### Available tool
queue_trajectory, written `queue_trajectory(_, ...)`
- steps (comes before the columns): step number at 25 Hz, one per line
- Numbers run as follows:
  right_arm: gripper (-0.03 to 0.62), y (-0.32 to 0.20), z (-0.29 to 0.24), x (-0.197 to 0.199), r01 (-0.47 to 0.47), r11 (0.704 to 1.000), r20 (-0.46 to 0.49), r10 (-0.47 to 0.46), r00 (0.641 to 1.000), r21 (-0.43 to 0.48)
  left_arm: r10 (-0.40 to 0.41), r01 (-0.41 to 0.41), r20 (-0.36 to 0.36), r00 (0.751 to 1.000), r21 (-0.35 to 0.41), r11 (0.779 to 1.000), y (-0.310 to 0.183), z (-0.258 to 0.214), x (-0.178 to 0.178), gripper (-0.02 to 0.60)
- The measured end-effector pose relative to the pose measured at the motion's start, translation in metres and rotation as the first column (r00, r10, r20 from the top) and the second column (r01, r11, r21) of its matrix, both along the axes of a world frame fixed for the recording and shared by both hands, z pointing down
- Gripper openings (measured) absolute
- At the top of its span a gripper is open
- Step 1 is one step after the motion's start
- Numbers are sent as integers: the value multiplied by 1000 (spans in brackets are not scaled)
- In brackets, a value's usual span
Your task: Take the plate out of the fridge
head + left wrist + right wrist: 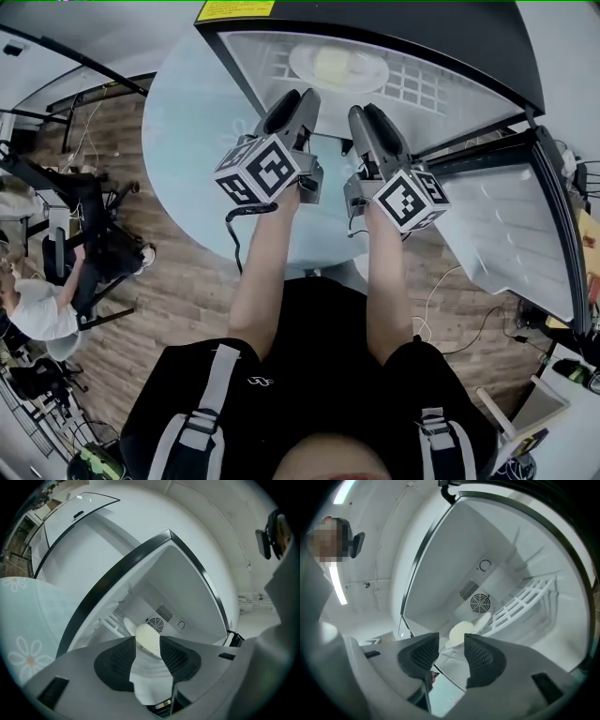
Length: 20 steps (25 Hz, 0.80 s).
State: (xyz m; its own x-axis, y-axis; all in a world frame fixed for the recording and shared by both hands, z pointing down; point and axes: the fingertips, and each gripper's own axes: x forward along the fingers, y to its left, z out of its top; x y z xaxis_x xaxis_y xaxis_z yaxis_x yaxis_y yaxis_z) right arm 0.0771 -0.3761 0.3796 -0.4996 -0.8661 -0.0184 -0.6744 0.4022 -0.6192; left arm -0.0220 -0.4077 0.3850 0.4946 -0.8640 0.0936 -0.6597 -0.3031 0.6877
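A white plate [305,67] with pale yellow food [336,66] on it lies on the wire shelf [422,82] inside the open fridge [487,42]. Both grippers point level at the fridge opening, side by side, short of the shelf. My left gripper [306,96] is open; between its apart pads the left gripper view shows the plate [129,624] and food [147,638] farther in. My right gripper [362,112] is open too, and past its jaws the right gripper view shows the plate [483,619] with the food [461,631]. Neither gripper has anything between its pads.
The fridge door [525,234] stands swung open at the right. A round table with a pale blue flowered cloth [187,122] lies under the grippers. A fan grille [479,603] sits in the fridge's back wall. A person [37,314] sits far left among chairs.
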Motion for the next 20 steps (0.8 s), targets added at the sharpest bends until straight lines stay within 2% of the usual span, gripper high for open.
queue_trajectory(7,163,-18,12,-3,-39,997,61,43,997,-66,26,-29,-85,996,-44,999,-17,12,2,151)
queue_trajectory(9,163,-22,15,-1,-57,994,83,65,994,-91,38,-45,-112,993,-60,997,-20,15,4,196)
queue_trajectory(13,156,-31,19,-5,-76,987,140,95,986,-140,39,-51,-139,990,-83,995,-26,20,4,196)
queue_trajectory(16,150,-36,16,-11,-65,986,205,95,974,-152,38,-53,-152,988,-95,994,-29,21,5,187)
queue_trajectory(19,136,-39,19,-10,-70,981,267,118,956,-183,27,-45,-176,984,-101,994,-32,23,5,151)
queue_trajectory(20,118,-40,22,-9,-77,976,290,135,947,-204,20,-39,-178,984,-108,993,-32,24,3,122)
